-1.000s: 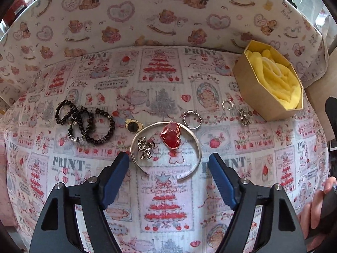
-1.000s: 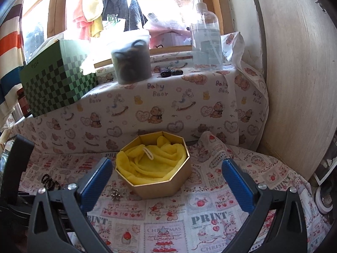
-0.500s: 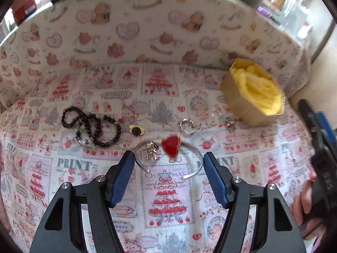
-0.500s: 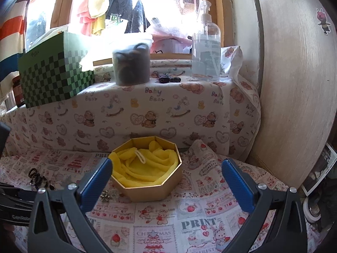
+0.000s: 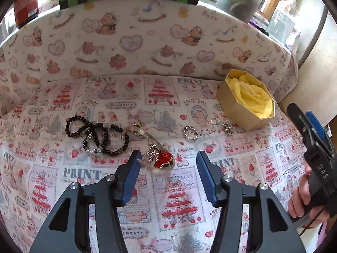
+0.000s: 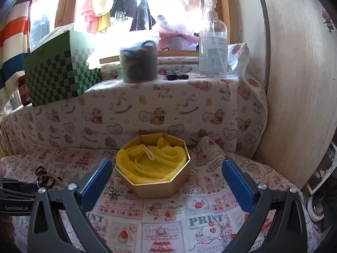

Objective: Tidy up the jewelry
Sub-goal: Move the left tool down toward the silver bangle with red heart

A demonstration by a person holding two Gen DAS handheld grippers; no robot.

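A silver bangle (image 5: pixel 152 137) with a red heart charm (image 5: pixel 163 159) and a small silver charm (image 5: pixel 152 152) lies tilted and blurred between the fingers of my left gripper (image 5: pixel 168 155). Its jaws are closing. One end of the bangle is against the left pad (image 5: pixel 131 174), while the right pad (image 5: pixel 205 175) stands clear of it. Black bead bracelets (image 5: pixel 94 137) lie to the left. A beaded ring (image 5: pixel 190 132), a thin ring (image 5: pixel 215 121) and a bear charm (image 5: pixel 228 127) lie toward the gold octagonal box (image 5: pixel 229 103). My right gripper (image 6: pixel 166 162) is open and holds nothing, just in front of the box (image 6: pixel 160 188).
Yellow cloth (image 6: pixel 151 166) lines the box. A cloth-covered ledge behind carries a green checkered box (image 6: pixel 61 71), a dark jar (image 6: pixel 139 63) and a spray bottle (image 6: pixel 212 48). A wooden panel (image 6: pixel 299 84) closes the right side. A person's hand (image 5: pixel 299 200) holds the right gripper.
The left jaws have narrowed around the bangle. The bangle, flat before, has swung toward the left finger and tilted. The left view has pulled back and up. The right gripper barely moved.
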